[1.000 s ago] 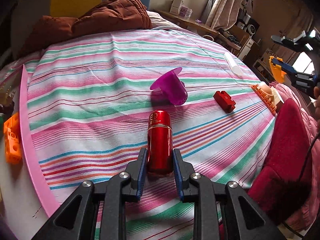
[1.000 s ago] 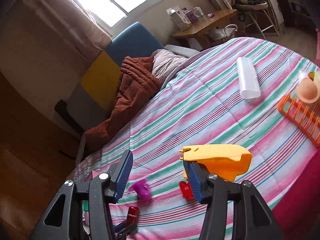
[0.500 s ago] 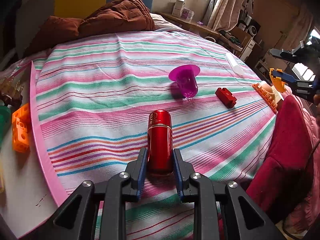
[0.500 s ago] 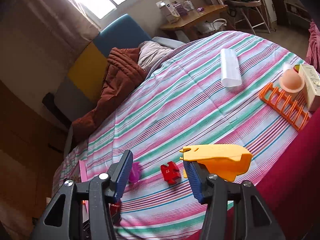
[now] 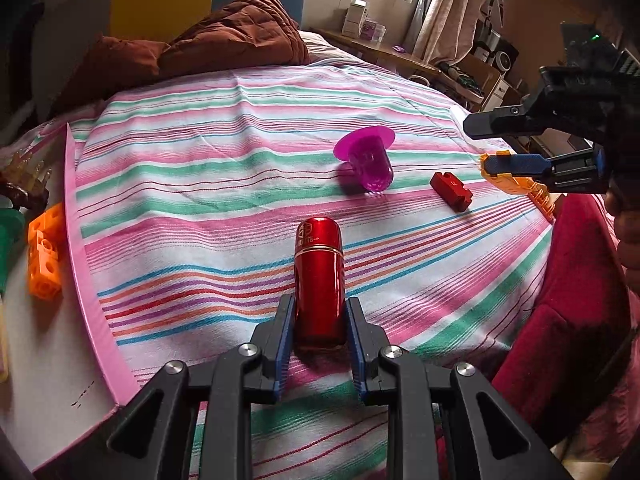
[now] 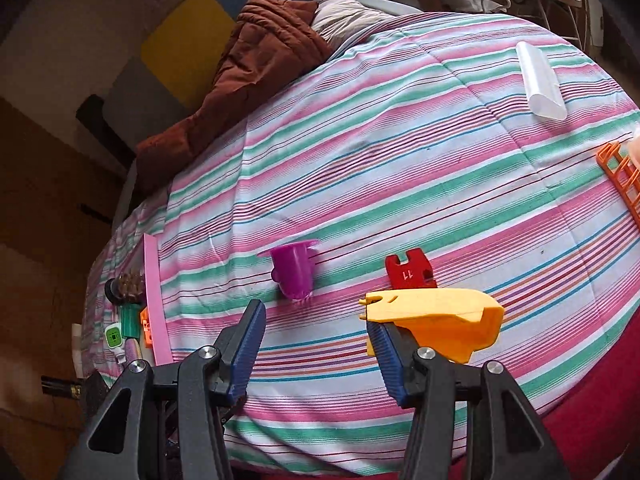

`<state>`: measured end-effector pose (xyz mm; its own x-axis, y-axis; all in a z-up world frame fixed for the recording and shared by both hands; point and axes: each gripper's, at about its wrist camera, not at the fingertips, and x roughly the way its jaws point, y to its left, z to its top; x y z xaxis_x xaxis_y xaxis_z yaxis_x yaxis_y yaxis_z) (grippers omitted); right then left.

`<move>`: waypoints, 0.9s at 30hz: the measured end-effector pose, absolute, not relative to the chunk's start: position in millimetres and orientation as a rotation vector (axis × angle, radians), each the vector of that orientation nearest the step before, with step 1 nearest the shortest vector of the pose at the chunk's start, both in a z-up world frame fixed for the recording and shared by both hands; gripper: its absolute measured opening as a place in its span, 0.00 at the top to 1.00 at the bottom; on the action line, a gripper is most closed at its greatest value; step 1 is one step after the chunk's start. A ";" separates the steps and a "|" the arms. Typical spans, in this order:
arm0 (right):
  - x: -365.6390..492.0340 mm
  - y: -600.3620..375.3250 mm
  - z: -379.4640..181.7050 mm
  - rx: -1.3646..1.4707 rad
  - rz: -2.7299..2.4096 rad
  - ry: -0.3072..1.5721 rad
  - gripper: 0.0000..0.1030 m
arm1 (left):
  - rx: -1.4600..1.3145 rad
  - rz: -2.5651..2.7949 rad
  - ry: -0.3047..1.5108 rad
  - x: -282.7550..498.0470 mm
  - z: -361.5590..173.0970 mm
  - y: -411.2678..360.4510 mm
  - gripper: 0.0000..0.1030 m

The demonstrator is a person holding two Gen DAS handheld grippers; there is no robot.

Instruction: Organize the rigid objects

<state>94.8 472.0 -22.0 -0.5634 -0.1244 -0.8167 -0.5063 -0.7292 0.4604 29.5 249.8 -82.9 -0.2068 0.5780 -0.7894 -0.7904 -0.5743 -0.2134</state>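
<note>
Holding: the left gripper (image 5: pixel 320 322) has its jaws clenched on the base end of a red metal canister (image 5: pixel 319 280), which points out over the striped bedspread (image 5: pixel 224 184).
Handling: the canister looks stiff, smooth and glossy, so likely slippery; a grip across the straight body below the gold band seems safest.
Right gripper (image 6: pixel 316 344): jaws parted with nothing between them; the yellow piece (image 6: pixel 436 320) sits on the outer side of one finger, so I cannot tell if it belongs to the tool.
Loose things: purple flanged cup (image 5: pixel 368 160) and red notched block (image 5: pixel 451 191) lie near each other on the bedspread.
Collection: orange connector cubes (image 5: pixel 45 251) lie beyond the pink rim (image 5: pixel 86 264) at the left.
Change: the right gripper has swung down toward the cup and block, which now fill its view; the left gripper's clamp is unchanged.
</note>
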 end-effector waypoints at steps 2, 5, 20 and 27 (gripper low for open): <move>91.7 468.5 -23.0 -1.332 2.380 1.018 0.48 | -1.100 1.902 0.297 29.7 -83.5 249.8 0.76; 90.2 466.1 -26.8 -1.342 2.372 1.012 0.48 | -1.099 1.901 0.293 29.1 -83.9 249.0 0.75; 100.8 482.9 -40.1 -1.288 2.369 1.270 0.48 | -1.106 1.914 0.295 22.8 -85.1 259.0 0.75; 100.2 483.2 -40.9 -1.281 2.372 1.300 0.48 | -1.115 1.926 0.306 15.5 -85.4 270.8 0.75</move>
